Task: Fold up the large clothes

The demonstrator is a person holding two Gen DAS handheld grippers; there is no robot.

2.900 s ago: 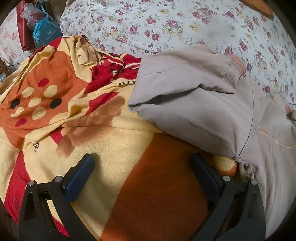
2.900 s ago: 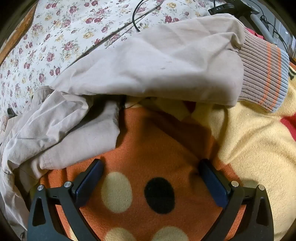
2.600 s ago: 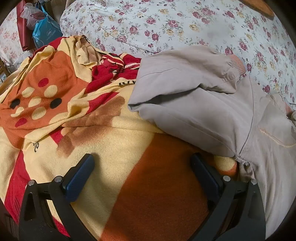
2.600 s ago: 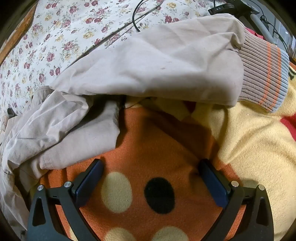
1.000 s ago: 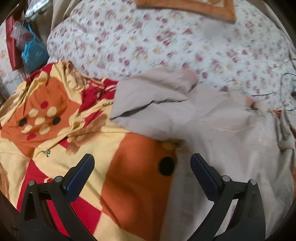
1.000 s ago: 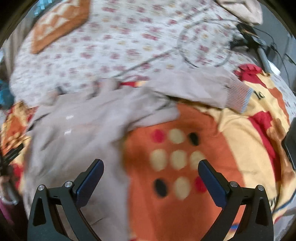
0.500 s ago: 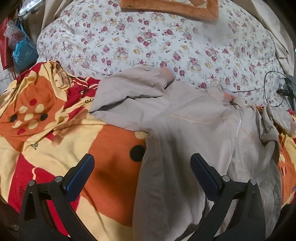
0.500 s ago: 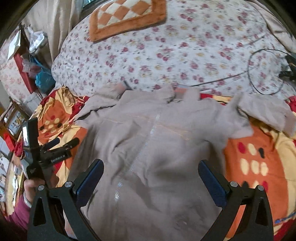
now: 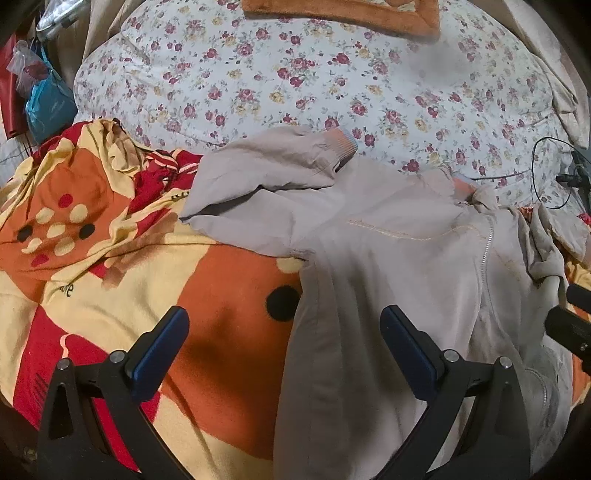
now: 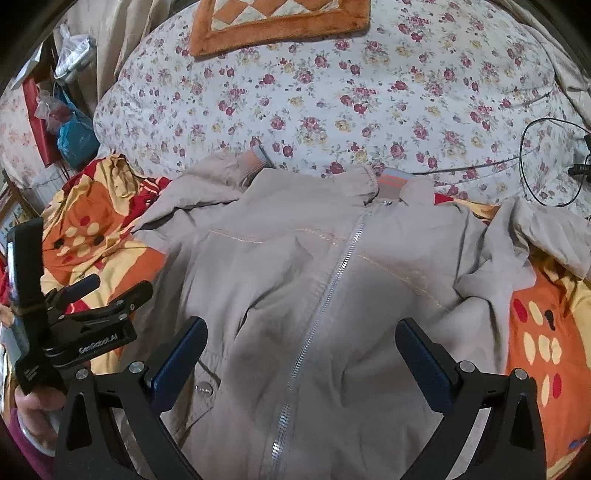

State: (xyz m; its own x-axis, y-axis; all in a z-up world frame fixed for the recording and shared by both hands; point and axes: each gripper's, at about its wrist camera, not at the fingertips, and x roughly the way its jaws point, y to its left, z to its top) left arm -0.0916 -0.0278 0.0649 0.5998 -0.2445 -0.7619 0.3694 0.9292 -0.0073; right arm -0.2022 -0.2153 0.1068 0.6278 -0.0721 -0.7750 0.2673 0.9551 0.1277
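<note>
The jacket (image 10: 314, 295) lies lengthwise (zip running away) under the right gripper (image 10: 301, 354), both grippers gaping empty.

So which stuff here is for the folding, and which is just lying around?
For the folding:
- beige zip-up jacket
- left tongs, open
- right tongs, open

Just lying around:
- orange, yellow and red blanket under the jacket
- flowery bedspread
- orange checked mat
- black cable
- blue bag
</note>
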